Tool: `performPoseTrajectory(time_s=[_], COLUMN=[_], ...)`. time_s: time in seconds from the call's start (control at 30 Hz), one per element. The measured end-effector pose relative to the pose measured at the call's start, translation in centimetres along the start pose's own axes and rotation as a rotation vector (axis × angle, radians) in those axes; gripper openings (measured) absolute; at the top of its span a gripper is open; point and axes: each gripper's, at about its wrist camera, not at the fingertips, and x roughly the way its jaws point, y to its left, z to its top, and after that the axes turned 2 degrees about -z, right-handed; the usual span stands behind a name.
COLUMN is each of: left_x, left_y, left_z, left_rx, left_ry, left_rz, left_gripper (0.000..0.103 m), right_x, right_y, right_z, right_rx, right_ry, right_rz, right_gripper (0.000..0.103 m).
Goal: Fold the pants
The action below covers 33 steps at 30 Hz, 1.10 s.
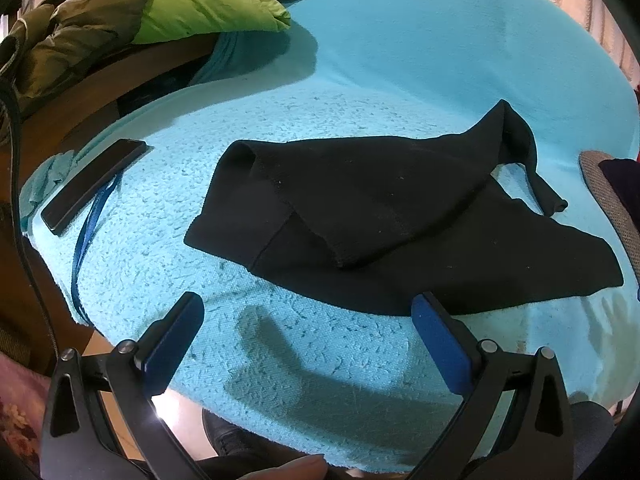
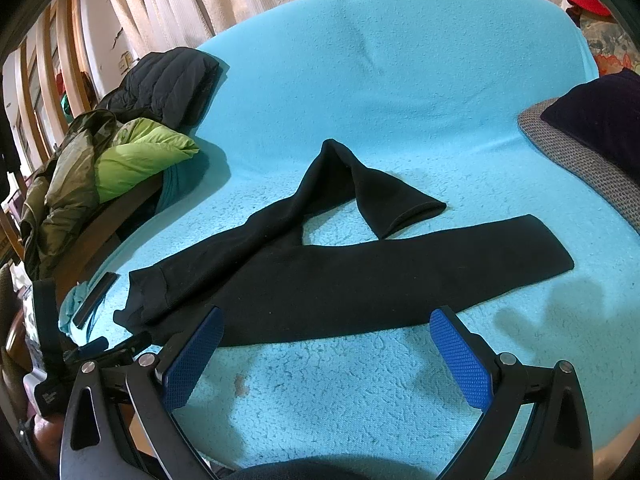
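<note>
No text, label, brand, number or sign could be read in either view. A small whitish print stood on a black device (image 2: 49,396) at the lower left of the right wrist view, but its letters were too small and blurred to make out.

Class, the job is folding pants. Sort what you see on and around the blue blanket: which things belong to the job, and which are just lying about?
Belongs to the job:
- black pants
- left gripper, open
- right gripper, open
- blue blanket, the work surface

Just lying about:
- green jacket
- dark puffer jacket
- black flat device
- blue strap
- grey cushion
</note>
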Motion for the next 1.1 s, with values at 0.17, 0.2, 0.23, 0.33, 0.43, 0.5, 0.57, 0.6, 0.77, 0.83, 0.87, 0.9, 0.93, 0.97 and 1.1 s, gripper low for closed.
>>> performPoseTrajectory(time_s=[0.17,0.2,0.23,0.33,0.43,0.5,0.57,0.6,0.77,0.83,0.87,0.9,0.93,0.97,1.1], left_x=[-0.07,-0.08,-0.14,-0.2,-0.23,-0.23,-0.18,-0.12,0.06,0.07,0.09,0.09,0.09,0.09,-0.03], left_y=[0.01,-0.03,-0.05,-0.33,-0.57,-0.55,-0.45,-0.34,-0.27,-0.33,-0.34,-0.32,-0.26,-0.21,-0.31], left_z=[-0.04,0.0,0.01,0.03,-0.14,-0.19,-0.21,-0.23,-0.23,-0.2,-0.2,-0.2,-0.19,-0.18,-0.21], left_rx=[0.001,0.0,0.0,0.004,0.013,0.014,0.011,0.01,0.009,0.012,0.012,0.011,0.01,0.009,0.009], left_ry=[-0.001,-0.001,-0.003,-0.006,-0.006,-0.006,-0.006,-0.005,-0.001,0.0,0.0,-0.001,-0.001,-0.002,-0.008], left_rz=[0.006,0.007,0.009,0.012,0.016,0.021,0.023,0.025,0.023,0.023,0.024,0.024,0.024,0.024,0.002], left_gripper=[0.103,0.103,0.103,0.103,0.103,0.103,0.103,0.103,0.103,0.103,0.103,0.103,0.103,0.103,0.103], right_x=[-0.01,-0.01,-0.01,-0.01,0.0,0.0,-0.01,-0.02,0.16,0.22,0.21,0.25,0.27,0.26,0.23], right_y=[0.01,0.01,0.01,0.02,0.03,0.04,0.06,0.06,0.14,0.06,0.07,0.04,0.01,0.03,-0.06], right_z=[0.02,0.02,0.01,0.01,0.01,0.01,0.02,0.02,-0.1,-0.14,-0.13,-0.15,-0.17,-0.18,-0.22], right_rx=[-0.001,-0.001,-0.001,-0.001,-0.001,-0.002,-0.003,-0.003,-0.002,-0.002,-0.003,-0.002,-0.001,0.0,0.007], right_ry=[0.0,0.0,-0.001,0.0,0.0,-0.001,-0.001,-0.001,0.001,0.002,0.003,0.004,0.004,0.004,0.003], right_rz=[0.0,-0.001,0.0,-0.001,-0.001,-0.001,-0.002,-0.002,-0.004,-0.006,-0.005,-0.005,-0.005,-0.005,-0.007], right_gripper=[0.103,0.103,0.103,0.103,0.103,0.103,0.103,0.103,0.103,0.103,0.103,0.103,0.103,0.103,0.103])
